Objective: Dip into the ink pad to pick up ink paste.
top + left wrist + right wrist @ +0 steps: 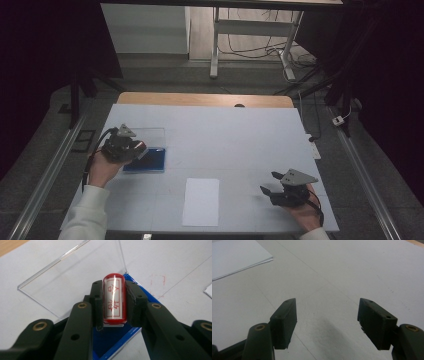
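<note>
A red cylindrical stamp (114, 300) with red characters on its white label sits clamped between the pads of my left gripper (114, 302), which is shut on it. In the high view the left gripper (141, 149) hovers over a blue ink-pad case (149, 161) whose clear lid (147, 135) lies open behind it. The blue case base (112, 340) and the clear lid (75, 282) show under the jaws. My right gripper (269, 183) rests near the table's front right corner. Its jaws stand wide apart over bare white table, and the right gripper (327, 322) is open and holds nothing.
A white sheet of paper (201, 201) lies at the front middle of the white table (230, 135); its corner (234, 257) shows at upper left in the right gripper view. Faint red stamp marks (157, 283) mark the table. Desk legs and cables stand beyond the far edge.
</note>
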Demonstrator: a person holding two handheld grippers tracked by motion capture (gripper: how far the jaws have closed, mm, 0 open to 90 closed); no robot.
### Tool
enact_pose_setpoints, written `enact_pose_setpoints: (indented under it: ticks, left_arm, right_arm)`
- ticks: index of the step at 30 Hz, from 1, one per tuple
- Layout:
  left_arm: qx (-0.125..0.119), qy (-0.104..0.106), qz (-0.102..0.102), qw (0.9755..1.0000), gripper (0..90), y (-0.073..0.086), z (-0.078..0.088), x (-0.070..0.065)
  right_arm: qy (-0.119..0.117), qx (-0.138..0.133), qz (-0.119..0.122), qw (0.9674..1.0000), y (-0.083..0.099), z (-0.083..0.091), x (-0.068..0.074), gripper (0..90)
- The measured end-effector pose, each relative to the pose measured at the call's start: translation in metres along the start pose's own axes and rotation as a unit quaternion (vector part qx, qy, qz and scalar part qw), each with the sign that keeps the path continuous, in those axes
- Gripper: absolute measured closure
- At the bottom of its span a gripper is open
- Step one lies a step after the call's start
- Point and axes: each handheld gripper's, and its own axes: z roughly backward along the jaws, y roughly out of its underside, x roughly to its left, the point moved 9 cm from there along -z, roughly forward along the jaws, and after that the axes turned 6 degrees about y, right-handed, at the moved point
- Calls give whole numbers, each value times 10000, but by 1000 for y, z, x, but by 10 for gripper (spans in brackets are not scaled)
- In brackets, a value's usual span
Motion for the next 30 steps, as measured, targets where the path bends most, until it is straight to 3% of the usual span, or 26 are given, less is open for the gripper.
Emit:
enact_pose_setpoints:
  ticks: [5, 10, 30]
  left_arm:
    - [24, -15, 52, 10000, 700, 1, -2, 2]
    - [198, 103, 85, 9997, 700, 5, -9, 2]
    - [614, 176, 171, 9978, 702, 19, -30, 7]
  right_arm:
    - [-5, 13, 9, 10000, 0, 0, 0, 312]
    - [-1, 27, 12, 10000, 1, -1, 0, 312]
    - [3, 17, -4, 10000, 1, 0, -1, 312]
